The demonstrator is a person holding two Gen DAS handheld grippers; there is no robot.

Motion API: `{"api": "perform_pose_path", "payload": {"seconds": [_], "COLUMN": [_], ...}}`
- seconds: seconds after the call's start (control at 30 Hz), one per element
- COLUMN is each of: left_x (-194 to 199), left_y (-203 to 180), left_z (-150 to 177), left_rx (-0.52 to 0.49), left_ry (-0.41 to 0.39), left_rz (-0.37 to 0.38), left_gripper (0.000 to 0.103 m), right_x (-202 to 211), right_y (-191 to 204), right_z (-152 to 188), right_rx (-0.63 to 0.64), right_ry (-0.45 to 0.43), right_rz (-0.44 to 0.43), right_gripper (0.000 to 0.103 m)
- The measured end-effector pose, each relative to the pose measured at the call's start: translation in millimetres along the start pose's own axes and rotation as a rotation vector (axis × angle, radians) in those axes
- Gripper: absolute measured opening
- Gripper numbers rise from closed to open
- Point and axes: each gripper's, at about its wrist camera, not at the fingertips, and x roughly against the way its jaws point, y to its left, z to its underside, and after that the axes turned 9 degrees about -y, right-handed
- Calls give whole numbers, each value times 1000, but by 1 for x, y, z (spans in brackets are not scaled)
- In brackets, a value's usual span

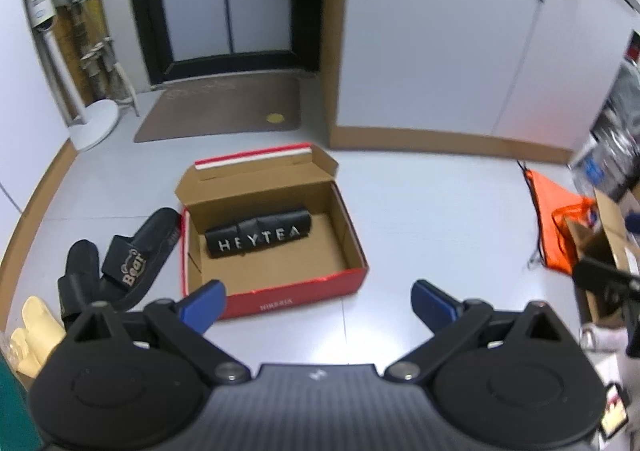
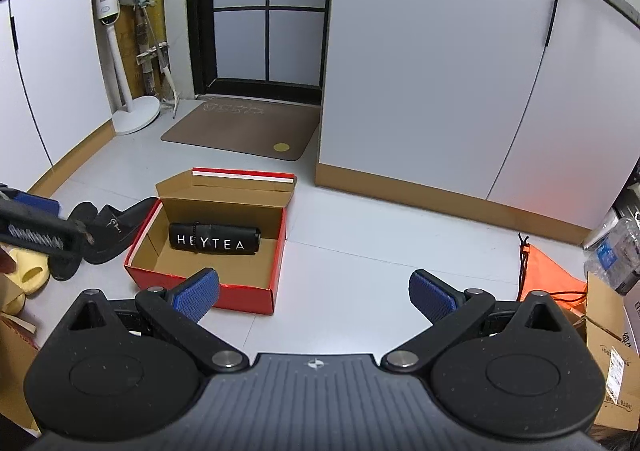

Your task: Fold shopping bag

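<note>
A black shopping bag (image 1: 259,237) printed HEYTEA lies folded into a compact roll inside an open red shoe box (image 1: 276,287) on the grey floor. The right wrist view shows the same bag (image 2: 214,237) resting toward the far wall of the box (image 2: 248,297). My left gripper (image 1: 318,303) hovers above the floor just in front of the box, open, nothing between its blue pads. My right gripper (image 2: 314,293) is also open and empty, held near the box's right front corner. The left gripper's body (image 2: 44,237) shows at the left edge of the right wrist view.
Black slippers (image 1: 120,263) and a pale yellow one (image 2: 26,275) lie left of the box. An orange drawstring bag (image 2: 548,279) and cardboard boxes (image 2: 612,355) crowd the right. A brown doormat (image 2: 240,129), a standing fan (image 2: 120,51) and white cabinets (image 2: 440,71) are behind.
</note>
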Motion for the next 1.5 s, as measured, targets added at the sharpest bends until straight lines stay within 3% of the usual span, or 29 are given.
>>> {"api": "perform_pose_path", "payload": {"seconds": [0.23,0.73,0.93,1.5], "left_x": [8,18,16,16], "left_y": [-1,4,6,5], "left_z": [10,8,11,10], "left_rx": [17,63,65,57], "left_ry": [5,-28,-17,3], "left_rz": [11,16,5,-23], "left_gripper": [100,102,103,103], "right_x": [10,18,17,12], "right_y": [9,3,-9,-1], "right_z": [3,0,2,8], "right_rx": [19,-63,-171,-119], "right_ry": [18,28,67,110], "right_rz": [1,31,59,70], "right_gripper": [103,103,103,103]}}
